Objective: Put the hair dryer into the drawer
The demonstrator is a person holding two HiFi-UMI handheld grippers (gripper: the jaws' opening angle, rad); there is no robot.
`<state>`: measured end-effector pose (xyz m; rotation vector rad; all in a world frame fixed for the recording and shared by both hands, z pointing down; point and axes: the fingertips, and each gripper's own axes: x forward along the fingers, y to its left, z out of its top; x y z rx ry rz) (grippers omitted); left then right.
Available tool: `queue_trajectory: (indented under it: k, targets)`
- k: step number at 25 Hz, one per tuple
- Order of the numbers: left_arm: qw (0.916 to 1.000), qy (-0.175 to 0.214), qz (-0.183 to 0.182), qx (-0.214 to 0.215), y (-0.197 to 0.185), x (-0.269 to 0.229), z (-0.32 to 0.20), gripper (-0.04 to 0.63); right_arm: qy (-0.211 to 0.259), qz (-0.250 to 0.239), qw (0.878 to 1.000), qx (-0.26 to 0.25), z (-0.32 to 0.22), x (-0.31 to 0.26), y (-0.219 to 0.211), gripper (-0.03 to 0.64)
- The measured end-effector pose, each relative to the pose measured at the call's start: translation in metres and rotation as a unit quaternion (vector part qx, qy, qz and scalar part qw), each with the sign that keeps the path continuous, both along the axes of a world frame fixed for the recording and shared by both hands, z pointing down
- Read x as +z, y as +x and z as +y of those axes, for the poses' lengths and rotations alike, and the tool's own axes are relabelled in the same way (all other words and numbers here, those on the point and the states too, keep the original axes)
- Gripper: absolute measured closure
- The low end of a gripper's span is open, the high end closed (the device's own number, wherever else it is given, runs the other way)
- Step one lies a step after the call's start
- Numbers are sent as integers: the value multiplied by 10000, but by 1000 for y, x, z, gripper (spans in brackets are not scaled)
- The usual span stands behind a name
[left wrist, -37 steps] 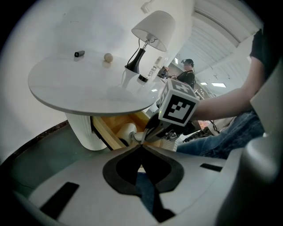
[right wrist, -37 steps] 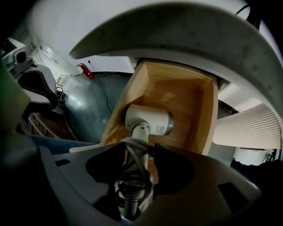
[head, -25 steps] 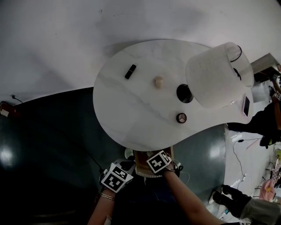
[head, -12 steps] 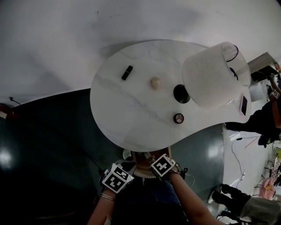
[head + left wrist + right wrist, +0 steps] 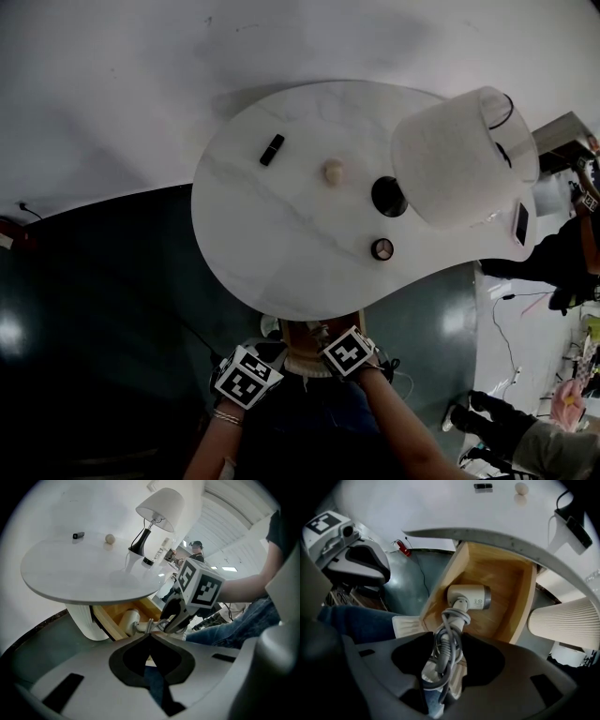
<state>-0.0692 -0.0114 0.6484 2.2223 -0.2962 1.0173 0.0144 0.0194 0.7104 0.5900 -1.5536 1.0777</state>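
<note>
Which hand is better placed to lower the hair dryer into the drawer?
Right: the right gripper, jaws closing, has the hair dryer by its handle, head in the open drawer. The left gripper is shut, empty.

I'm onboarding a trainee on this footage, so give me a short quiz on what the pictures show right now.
1. True or false: the hair dryer has its head inside the open drawer.
2. What stands on the table? A: lamp; B: kettle; C: laptop.
3. Fill in: the left gripper has its jaws ___.
Key: 1 true; 2 A; 3 shut, with nothing between them.
</note>
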Motion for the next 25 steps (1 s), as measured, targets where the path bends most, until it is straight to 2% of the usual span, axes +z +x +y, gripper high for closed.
queue_trajectory:
  k: [4, 7, 17, 25]
  targets:
    - [10000, -1, 2, -32, 2, 0, 0, 580, 144, -49, 9998, 125, -13, 4, -1, 403]
    - [10000, 4, 0, -50, 3, 1, -1, 580, 85, -264, 9990, 336, -17, 4, -9, 403]
    - [9998, -44, -42, -212, 3, 11, 0, 580, 854, -294, 9950, 431, -47, 11, -9, 403]
    - [9998, -45, -31, -196, 3, 13, 1, 580, 836, -224, 9945, 595, -45, 19, -9, 403]
